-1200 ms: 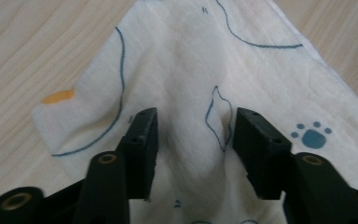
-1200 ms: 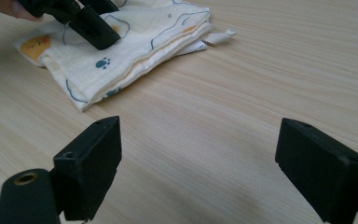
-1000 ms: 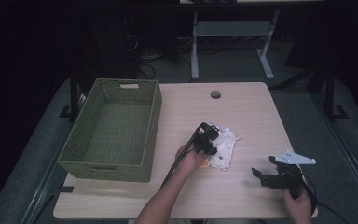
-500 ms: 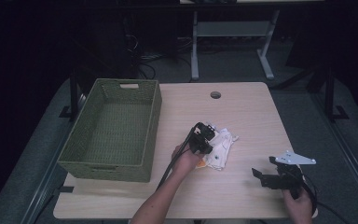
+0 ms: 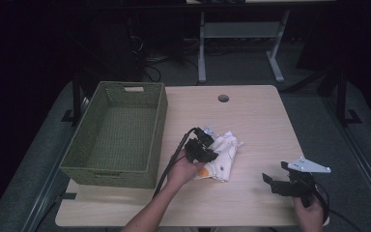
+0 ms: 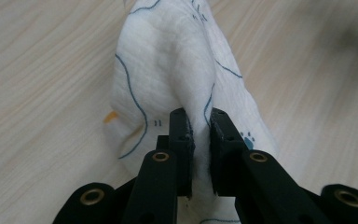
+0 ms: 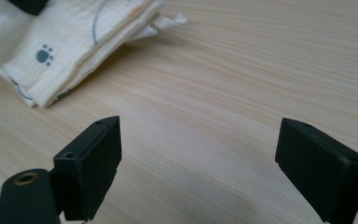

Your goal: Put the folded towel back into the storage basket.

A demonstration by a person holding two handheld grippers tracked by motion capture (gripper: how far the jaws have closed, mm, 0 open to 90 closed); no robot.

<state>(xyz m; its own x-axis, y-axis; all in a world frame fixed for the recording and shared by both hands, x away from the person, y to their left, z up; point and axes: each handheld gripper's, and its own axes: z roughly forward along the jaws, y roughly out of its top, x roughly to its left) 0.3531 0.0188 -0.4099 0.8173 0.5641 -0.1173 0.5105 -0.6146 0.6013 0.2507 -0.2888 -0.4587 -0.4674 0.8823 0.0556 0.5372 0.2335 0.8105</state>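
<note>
Beside the green woven basket (image 5: pixel 116 140), the left gripper (image 6: pixel 199 123), jaws just closed, pinches a white printed cloth (image 6: pixel 177 70). The thin fold could slip free. The right gripper (image 7: pixel 200 163) waits open-jawed.

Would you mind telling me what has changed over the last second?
The left gripper has just closed on a fold of the white printed cloth and drawn it slightly toward the basket. The right gripper stayed open near the table's right corner.
</note>
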